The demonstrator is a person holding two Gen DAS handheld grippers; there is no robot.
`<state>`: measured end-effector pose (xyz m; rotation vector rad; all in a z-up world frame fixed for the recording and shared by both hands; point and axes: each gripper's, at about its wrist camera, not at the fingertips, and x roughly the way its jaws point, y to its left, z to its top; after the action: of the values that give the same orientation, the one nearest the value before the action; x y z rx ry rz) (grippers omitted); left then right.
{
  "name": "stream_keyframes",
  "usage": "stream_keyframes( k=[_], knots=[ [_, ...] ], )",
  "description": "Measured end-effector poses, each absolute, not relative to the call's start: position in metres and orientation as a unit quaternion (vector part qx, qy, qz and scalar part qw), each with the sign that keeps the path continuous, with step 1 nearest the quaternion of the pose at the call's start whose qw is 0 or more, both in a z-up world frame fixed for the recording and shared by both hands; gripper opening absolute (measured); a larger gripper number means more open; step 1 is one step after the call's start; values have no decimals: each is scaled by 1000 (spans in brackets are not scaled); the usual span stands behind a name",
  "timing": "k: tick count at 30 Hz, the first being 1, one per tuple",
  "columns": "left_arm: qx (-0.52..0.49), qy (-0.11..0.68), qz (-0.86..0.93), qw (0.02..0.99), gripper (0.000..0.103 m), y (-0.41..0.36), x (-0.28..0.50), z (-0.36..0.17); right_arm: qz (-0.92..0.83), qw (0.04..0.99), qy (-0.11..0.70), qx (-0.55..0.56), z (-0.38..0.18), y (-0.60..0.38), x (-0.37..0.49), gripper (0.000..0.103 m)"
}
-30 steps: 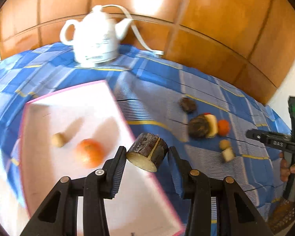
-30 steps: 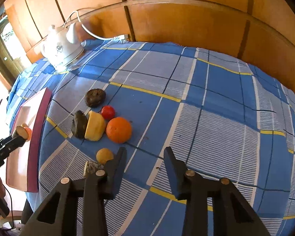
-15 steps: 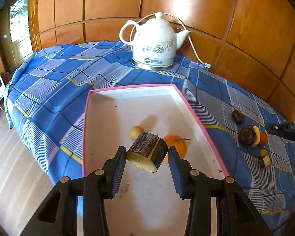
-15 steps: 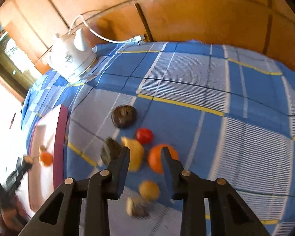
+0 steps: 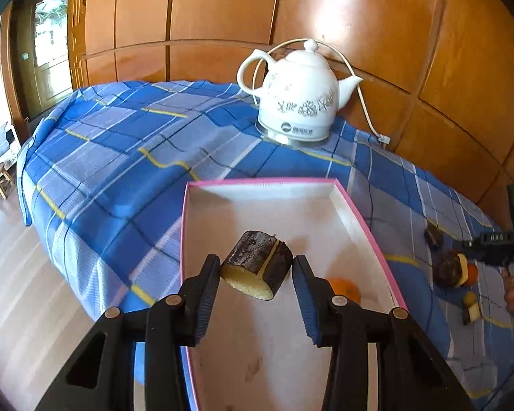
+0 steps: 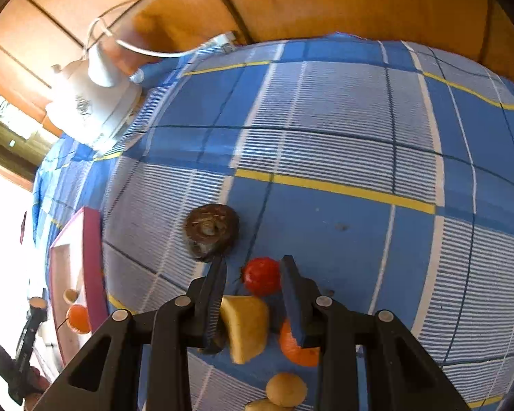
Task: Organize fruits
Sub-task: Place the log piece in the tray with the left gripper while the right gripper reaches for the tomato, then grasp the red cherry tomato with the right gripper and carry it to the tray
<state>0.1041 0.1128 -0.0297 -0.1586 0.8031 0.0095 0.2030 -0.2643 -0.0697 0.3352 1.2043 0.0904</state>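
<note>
Left gripper (image 5: 257, 275) jaws clamp bark-skinned fruit chunk (image 5: 258, 269) above pink tray (image 5: 366, 229), frame center; right gripper (image 6: 253, 286) jaws wide, straddling red fruit (image 6: 261, 275).

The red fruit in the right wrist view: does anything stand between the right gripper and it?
Nothing visible does. The red fruit lies on the cloth in the gap of the open right gripper. The dark round fruit sits just beyond the left finger, and the yellow slice lies nearer the camera, under the gripper.
</note>
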Motion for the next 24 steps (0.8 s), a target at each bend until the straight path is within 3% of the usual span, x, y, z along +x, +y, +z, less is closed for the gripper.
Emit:
stream_keyframes(
  k=[12, 15, 19, 24],
  knots=[
    [-66, 408, -2, 911, 47, 108, 158, -38, 35, 798, 580, 159, -81, -262, 210, 33],
    [-71, 403, 1, 912, 57, 109, 153, -35, 40, 795, 583, 165, -83, -263, 212, 33],
    [-74, 398, 14, 914, 57, 109, 135, -32, 47, 795, 581, 170, -83, -262, 213, 26],
    [-70, 402, 18, 913, 58, 104, 111, -34, 47, 803, 567, 176, -81, -262, 207, 26]
  ],
)
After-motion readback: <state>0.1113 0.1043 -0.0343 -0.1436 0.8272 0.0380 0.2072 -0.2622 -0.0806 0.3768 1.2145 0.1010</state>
